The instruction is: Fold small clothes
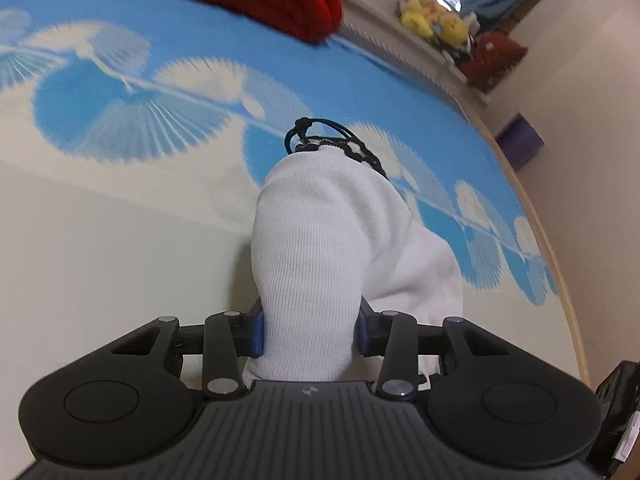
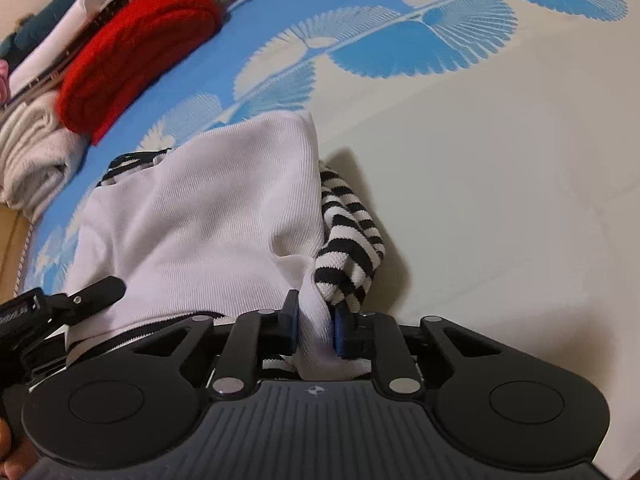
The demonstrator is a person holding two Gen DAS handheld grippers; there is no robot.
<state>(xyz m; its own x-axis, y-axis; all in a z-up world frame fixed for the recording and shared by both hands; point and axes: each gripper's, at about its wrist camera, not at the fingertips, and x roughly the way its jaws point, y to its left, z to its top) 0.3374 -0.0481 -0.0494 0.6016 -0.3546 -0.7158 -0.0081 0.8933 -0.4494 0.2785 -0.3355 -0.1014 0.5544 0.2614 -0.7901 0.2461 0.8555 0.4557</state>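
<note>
A small white ribbed garment (image 1: 320,240) with black-and-white striped trim (image 1: 352,150) and a black cord hangs bunched over the blue and cream bed sheet (image 1: 120,240). My left gripper (image 1: 308,334) is shut on its white fabric. In the right wrist view the same white garment (image 2: 208,224) spreads ahead, with a striped part (image 2: 352,232) on its right side. My right gripper (image 2: 314,330) is shut on a fold of the white fabric next to the stripes. The left gripper (image 2: 60,304) shows at the left edge there.
A folded red knit (image 2: 136,52) lies at the far edge of the bed on a pile of white and cream clothes (image 2: 36,152). The wooden bed edge (image 1: 560,280) runs on the right. Yellow plush toys (image 1: 436,20) and a purple box (image 1: 520,140) sit beyond.
</note>
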